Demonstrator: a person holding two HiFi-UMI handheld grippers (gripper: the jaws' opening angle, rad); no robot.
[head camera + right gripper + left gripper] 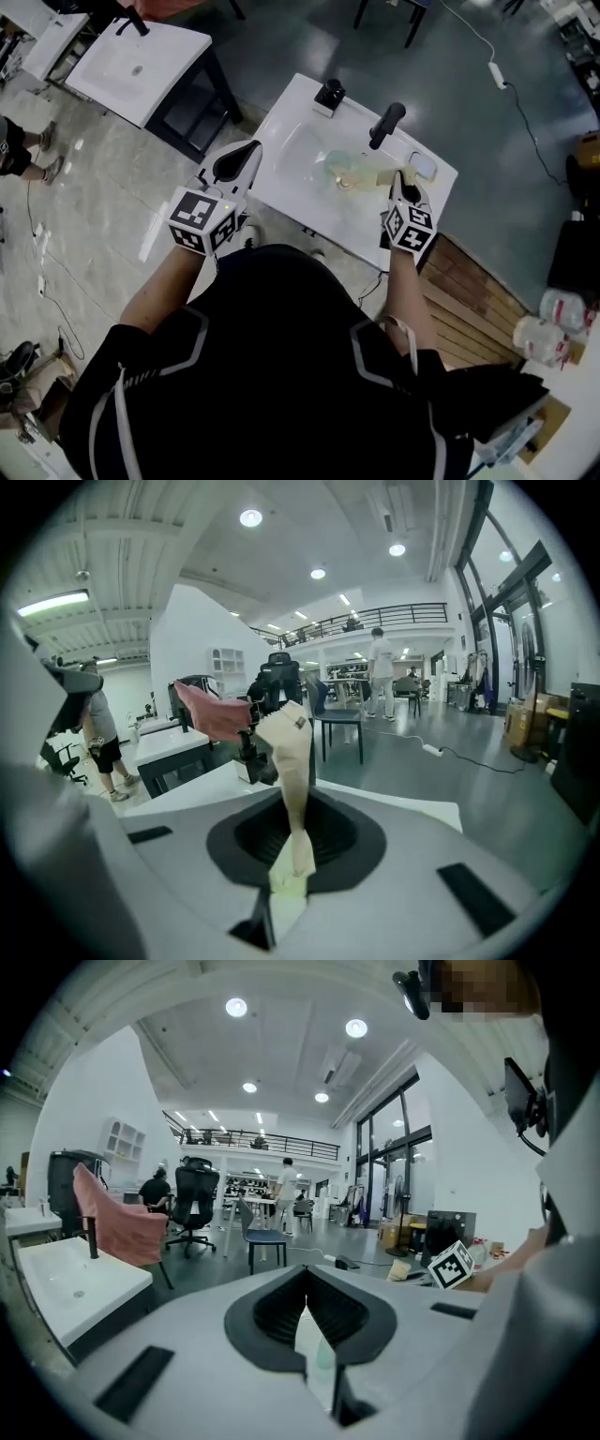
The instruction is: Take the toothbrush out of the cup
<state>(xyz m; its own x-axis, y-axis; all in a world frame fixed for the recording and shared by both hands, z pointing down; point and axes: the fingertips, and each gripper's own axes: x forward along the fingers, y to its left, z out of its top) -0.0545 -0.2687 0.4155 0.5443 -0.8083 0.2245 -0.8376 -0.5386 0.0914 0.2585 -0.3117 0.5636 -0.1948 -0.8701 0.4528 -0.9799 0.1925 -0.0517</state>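
Beige toothbrush [289, 752] is pinched by its lower end in the right gripper [295, 829] jaws and rises ahead of them, probably so it lifts clear. Translucent cup [339, 172] sits just beyond those jaws. Left gripper [307, 1309] jaws are pressed together, empty. White sink desk [291, 103]; open workshop, grey floor.

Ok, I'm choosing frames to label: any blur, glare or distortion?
Head view: the pale translucent cup in the white sink looks soft and washed out. Both gripper views: strong fisheye bending, dark corners, blown-out ceiling lights. Right gripper view: the beige toothbrush is slightly blurred.
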